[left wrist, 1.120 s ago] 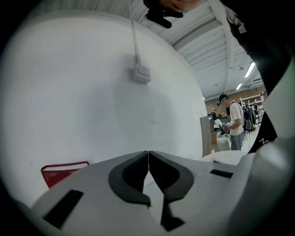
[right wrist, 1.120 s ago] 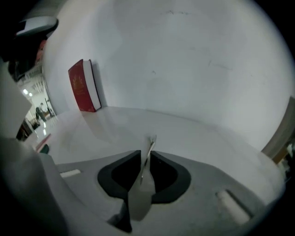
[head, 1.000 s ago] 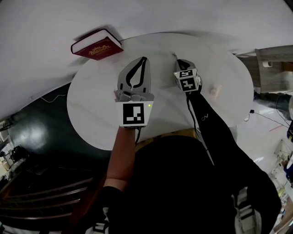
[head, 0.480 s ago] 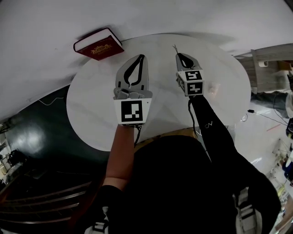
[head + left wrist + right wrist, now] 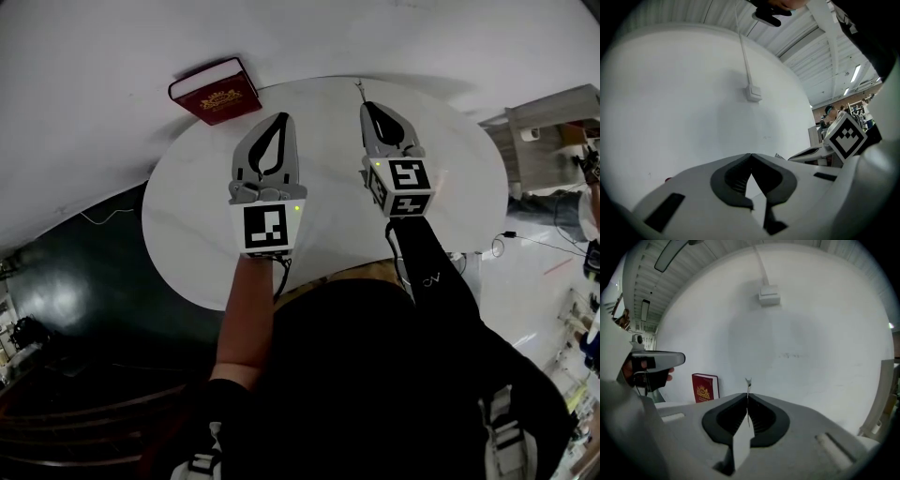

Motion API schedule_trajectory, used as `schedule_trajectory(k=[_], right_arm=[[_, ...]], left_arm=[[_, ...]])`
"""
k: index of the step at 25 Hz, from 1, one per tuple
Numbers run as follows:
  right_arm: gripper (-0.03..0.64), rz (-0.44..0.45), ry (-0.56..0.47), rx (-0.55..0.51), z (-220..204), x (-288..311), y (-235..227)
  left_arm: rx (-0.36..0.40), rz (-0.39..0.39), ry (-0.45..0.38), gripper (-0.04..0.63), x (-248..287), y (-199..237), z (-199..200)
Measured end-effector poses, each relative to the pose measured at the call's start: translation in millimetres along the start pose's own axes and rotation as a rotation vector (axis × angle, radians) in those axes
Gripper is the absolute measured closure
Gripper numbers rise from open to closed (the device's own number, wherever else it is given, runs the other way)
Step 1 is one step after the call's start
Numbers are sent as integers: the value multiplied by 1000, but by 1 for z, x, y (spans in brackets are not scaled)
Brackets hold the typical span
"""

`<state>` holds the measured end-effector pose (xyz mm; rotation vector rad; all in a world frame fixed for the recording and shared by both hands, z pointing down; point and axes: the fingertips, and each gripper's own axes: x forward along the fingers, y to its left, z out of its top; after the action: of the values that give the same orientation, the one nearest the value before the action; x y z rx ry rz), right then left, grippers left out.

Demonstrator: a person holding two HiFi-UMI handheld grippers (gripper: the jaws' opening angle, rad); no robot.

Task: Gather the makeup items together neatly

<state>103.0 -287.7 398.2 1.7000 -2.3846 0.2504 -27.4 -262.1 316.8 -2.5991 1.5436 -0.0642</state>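
Both grippers hang level above the round white table [image 5: 187,216]. My right gripper [image 5: 365,106] is shut on a thin, flat pale item, seen edge-on. Its wispy tip [image 5: 358,89] pokes past the closed jaws, and it shows as a narrow sliver [image 5: 748,383] in the right gripper view. My left gripper [image 5: 280,118] is beside it on the left. Its jaws meet at the tips [image 5: 751,155] with nothing between them. No other makeup item shows on the table.
A red book [image 5: 217,91] with a gold emblem stands at the table's far left edge against the white wall [image 5: 705,387]. A wall box with a conduit [image 5: 769,294] is straight ahead. Dark floor [image 5: 56,272] lies left; furniture [image 5: 553,131] stands at right.
My right gripper has risen off the table with the thin item, tilting up toward level. The left gripper lifted slightly. A small pinkish thing on the table's right no longer shows.
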Motion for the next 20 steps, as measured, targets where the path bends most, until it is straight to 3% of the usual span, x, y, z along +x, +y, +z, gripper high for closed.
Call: schedule_trajectory(k=[8, 15, 20], right_arm=[[603, -22, -90, -13, 37, -31, 29], [603, -39, -104, -9, 41, -40, 43], [603, -25, -104, -5, 41, -41, 55]], left_arm=[[32, 38, -40, 588, -25, 17, 20], [32, 33, -47, 586, -39, 25, 27], [29, 67, -5, 586, -50, 32, 24]])
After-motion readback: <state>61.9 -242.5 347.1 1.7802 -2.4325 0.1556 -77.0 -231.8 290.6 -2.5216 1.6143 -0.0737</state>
